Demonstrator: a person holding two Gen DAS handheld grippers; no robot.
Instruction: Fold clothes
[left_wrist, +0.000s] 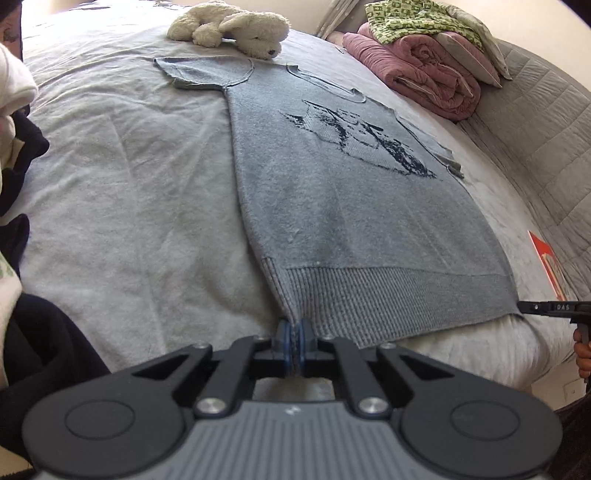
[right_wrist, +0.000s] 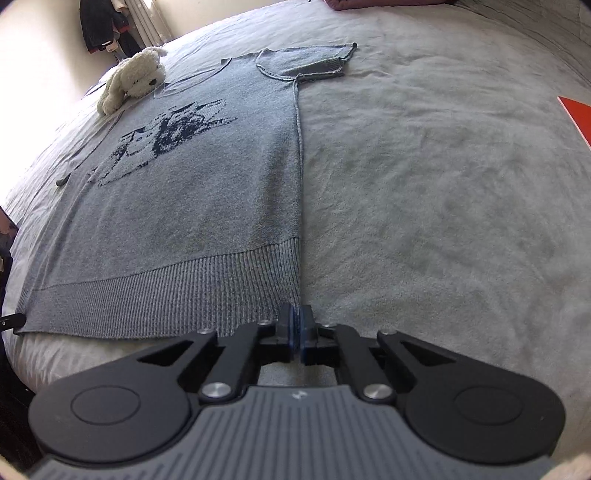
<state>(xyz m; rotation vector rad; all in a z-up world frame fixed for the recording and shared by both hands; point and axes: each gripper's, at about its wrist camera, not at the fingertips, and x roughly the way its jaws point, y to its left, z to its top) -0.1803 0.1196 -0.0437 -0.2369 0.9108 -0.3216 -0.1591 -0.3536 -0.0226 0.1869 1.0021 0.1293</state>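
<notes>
A grey knit short-sleeved sweater (left_wrist: 332, 192) with a dark print lies flat, front up, on the bed, its ribbed hem nearest me. My left gripper (left_wrist: 295, 330) is shut on the hem's left corner, and the knit bunches up between its blue pads. In the right wrist view the same sweater (right_wrist: 192, 192) stretches away to the left. My right gripper (right_wrist: 297, 319) is shut at the hem's right corner, pinching the edge. The right gripper (left_wrist: 546, 308) also shows at the right edge of the left wrist view, its tip at that corner.
A white plush dog (left_wrist: 236, 29) lies by the sweater's collar. Folded pink and green bedding (left_wrist: 424, 55) is stacked at the far right. A red book (left_wrist: 550, 262) rests near the bed's right side. Dark and white clothes (left_wrist: 18, 147) sit on the left. Pale sheet (right_wrist: 424, 184) surrounds the sweater.
</notes>
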